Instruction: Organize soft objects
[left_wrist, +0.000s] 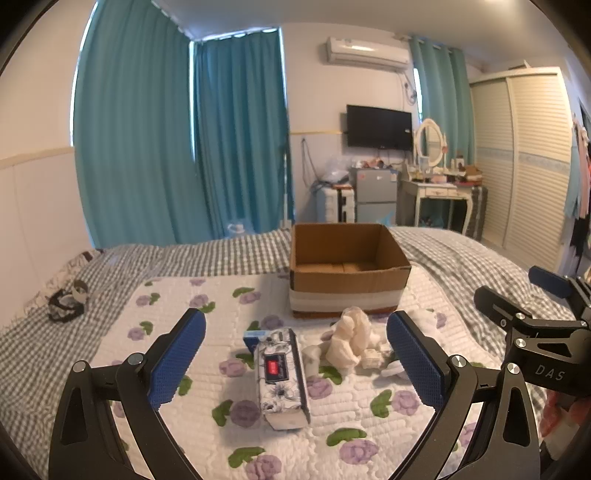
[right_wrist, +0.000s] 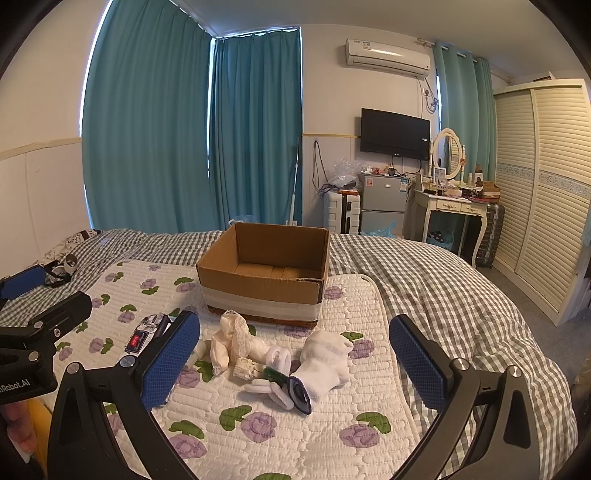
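Observation:
An open cardboard box (left_wrist: 347, 273) (right_wrist: 266, 280) stands on a white quilted pad with purple flowers (left_wrist: 207, 369) (right_wrist: 332, 424). In front of it lie a floral tissue pack (left_wrist: 282, 376) (right_wrist: 142, 338), a cream lace sock bundle (left_wrist: 349, 341) (right_wrist: 229, 341) and white socks with a dark cuff (right_wrist: 325, 363). My left gripper (left_wrist: 295, 365) hovers open above the tissue pack. My right gripper (right_wrist: 295, 363) hangs open above the white socks. Neither holds anything.
The pad lies on a grey checked bed (right_wrist: 443, 295). A dark small heap (left_wrist: 68, 302) sits near the pillow at far left. Beyond the bed are teal curtains (left_wrist: 166, 147), a small fridge (right_wrist: 382, 201), a dressing table (right_wrist: 450, 206) and a louvred wardrobe (right_wrist: 546, 192).

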